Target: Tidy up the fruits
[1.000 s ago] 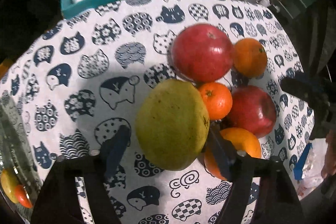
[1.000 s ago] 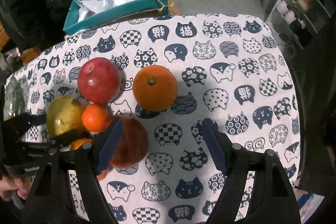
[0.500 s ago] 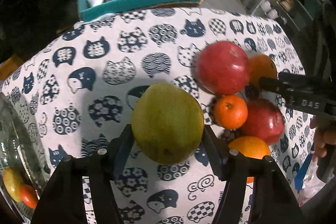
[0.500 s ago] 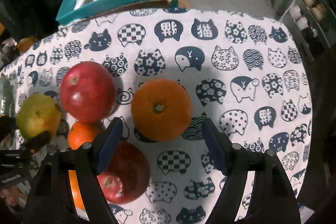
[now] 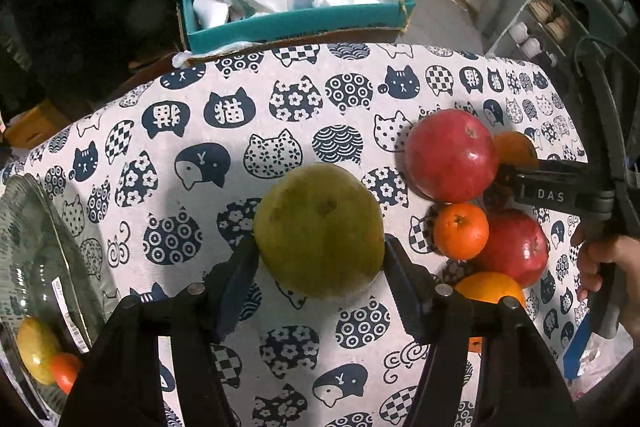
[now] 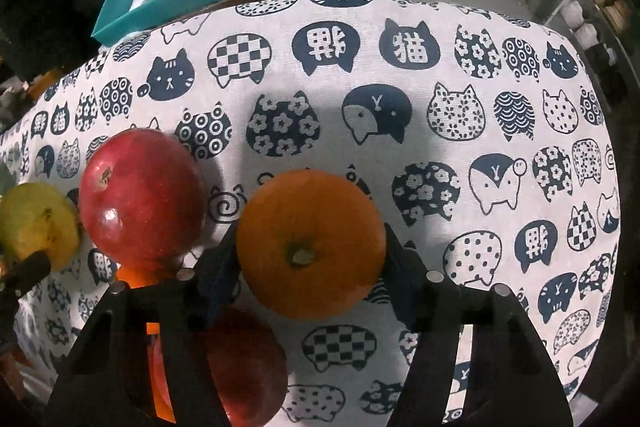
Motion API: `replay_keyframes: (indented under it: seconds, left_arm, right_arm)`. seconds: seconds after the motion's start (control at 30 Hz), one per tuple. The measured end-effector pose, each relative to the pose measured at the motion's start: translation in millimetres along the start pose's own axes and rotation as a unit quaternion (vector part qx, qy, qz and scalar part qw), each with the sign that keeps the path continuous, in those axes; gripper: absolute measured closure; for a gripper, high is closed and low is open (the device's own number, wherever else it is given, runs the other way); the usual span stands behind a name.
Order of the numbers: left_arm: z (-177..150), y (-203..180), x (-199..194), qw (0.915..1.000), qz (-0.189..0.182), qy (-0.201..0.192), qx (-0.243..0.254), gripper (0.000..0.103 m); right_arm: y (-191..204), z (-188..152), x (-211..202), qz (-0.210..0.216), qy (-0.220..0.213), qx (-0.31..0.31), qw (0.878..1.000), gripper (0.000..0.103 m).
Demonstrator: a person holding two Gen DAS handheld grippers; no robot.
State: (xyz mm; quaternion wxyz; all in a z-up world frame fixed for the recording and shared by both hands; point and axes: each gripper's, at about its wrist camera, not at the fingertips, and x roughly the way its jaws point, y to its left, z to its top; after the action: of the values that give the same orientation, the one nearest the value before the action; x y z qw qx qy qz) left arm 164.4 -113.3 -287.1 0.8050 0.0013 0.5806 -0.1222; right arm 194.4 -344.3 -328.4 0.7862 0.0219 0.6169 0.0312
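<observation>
A table under a white cloth (image 5: 280, 99) printed with navy cat heads. Lying on it, right of centre in the left wrist view: a large red pomegranate (image 5: 450, 155), a small tangerine (image 5: 461, 231) touching its near side, a second red pomegranate (image 5: 516, 247) just right of the tangerine, and an orange (image 5: 490, 287) nearest of the cluster. At the left edge, a clear glass bowl (image 5: 44, 251) with a yellow fruit and a small orange one inside. Beyond the far edge, a teal box (image 5: 296, 23) stuffed with plastic bags; resting on the table or behind it, not clear.
</observation>
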Motion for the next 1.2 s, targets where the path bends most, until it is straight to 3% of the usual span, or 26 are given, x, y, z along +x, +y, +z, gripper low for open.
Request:
replay_keyframes:
  seconds: [0.37, 0.8, 0.87, 0.93, 1.0, 1.13, 1.17, 1.2]
  left_arm:
    - [-8, 6, -12, 0.9999, 0.005, -0.013, 0.001, 0.039]
    - [-19, 15, -34, 0.9996, 0.008, -0.026, 0.0, 0.045]
    - [-22, 16, -39, 0.9995, 0.008, -0.03, 0.002, 0.058]
    - [-20, 16, -51, 0.9989, 0.0, -0.048, 0.002, 0.095]
    - [-17, 17, -60, 0.9984, -0.006, -0.056, 0.001, 0.094]
    - [-20, 20, -44, 0.9995, -0.014, -0.024, -0.011, 0.09]
    - [-22, 20, -39, 0.9996, -0.021, -0.016, -0.01, 0.085]
    - [-23, 18, -37, 0.9995, -0.026, -0.014, -0.009, 0.072]
  right_arm:
    - [-3, -14, -28, -0.018, -0.037, 0.005, 0.999, 0.041]
    - [8, -32, -88, -0.007, -0.091, 0.011, 0.996, 0.041]
    - [12, -36, -98, -0.004, -0.098, 0.006, 0.995, 0.041]
    - [19, -38, -106, -0.002, -0.105, -0.001, 0.994, 0.041]
    - [25, -40, -109, -0.004, -0.105, -0.006, 0.994, 0.041]
    - [35, -44, -105, 0.006, -0.093, -0.012, 0.996, 0.041]
    - [37, -45, -103, 0.007, -0.089, -0.015, 0.996, 0.041]
    - [39, -46, -100, 0.008, -0.086, -0.017, 0.996, 0.041]
